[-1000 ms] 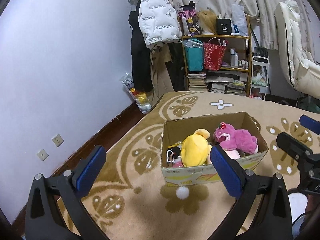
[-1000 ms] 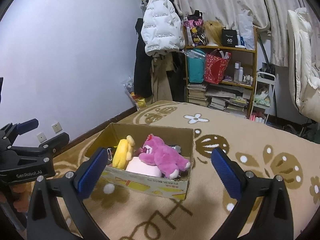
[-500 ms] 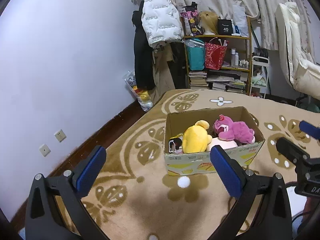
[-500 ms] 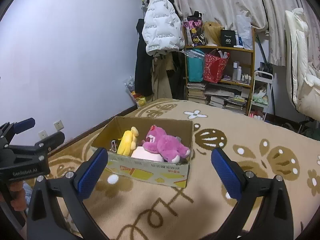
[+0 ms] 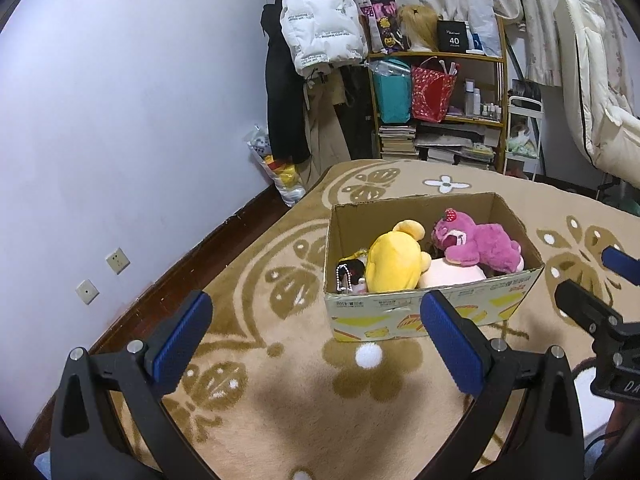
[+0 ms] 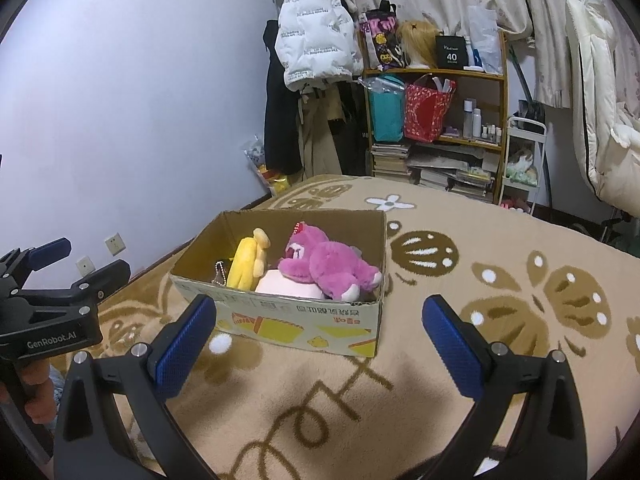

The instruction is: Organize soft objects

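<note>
An open cardboard box (image 5: 432, 316) (image 6: 280, 320) stands on the beige patterned rug. Inside lie a yellow plush (image 5: 394, 258) (image 6: 248, 262), a pink bear plush (image 5: 476, 242) (image 6: 324, 264), a pale pink soft item (image 5: 450, 276) (image 6: 288, 286) and a small dark toy with a bead chain (image 5: 350, 272). My left gripper (image 5: 316, 340) hangs open in front of the box with nothing between its fingers. My right gripper (image 6: 318, 340) is open too, empty, near the box's front wall. A white pompom (image 5: 369, 355) (image 6: 221, 344) lies on the rug before the box.
A wooden shelf (image 5: 440, 92) with bags, books and bottles stands at the back, beside hanging coats (image 5: 320, 28). A white chair (image 5: 592, 92) is at the right. The wall with sockets (image 5: 118, 260) runs along the left. A hand (image 6: 36, 396) holds the left gripper.
Both grippers have drawn back from the box and risen a little, so the box looks smaller and farther. Both stay open. The toys have not moved.
</note>
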`<control>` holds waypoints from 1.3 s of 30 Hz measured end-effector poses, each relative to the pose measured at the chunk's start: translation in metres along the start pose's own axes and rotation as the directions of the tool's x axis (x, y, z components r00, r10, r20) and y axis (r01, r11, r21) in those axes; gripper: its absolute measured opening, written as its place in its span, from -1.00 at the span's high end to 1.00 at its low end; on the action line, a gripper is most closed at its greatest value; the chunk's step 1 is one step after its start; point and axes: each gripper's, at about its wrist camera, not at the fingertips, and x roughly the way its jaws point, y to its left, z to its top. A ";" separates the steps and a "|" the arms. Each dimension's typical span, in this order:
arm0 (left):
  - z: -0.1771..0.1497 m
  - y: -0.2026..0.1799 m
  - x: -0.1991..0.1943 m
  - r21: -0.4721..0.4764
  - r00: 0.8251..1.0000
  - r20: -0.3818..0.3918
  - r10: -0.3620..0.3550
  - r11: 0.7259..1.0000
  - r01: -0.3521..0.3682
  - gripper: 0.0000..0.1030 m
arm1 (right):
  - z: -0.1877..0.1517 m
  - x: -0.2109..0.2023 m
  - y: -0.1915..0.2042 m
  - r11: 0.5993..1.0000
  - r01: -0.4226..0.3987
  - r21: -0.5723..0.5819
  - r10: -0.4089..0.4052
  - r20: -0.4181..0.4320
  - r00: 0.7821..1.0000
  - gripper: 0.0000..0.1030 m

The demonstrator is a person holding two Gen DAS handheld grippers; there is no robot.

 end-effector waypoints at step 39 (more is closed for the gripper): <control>-0.002 -0.002 0.007 0.011 1.000 -0.026 0.006 1.000 -0.005 -0.99 | -0.006 0.012 -0.005 0.999 0.029 0.016 -0.028 -0.037 0.999 -1.00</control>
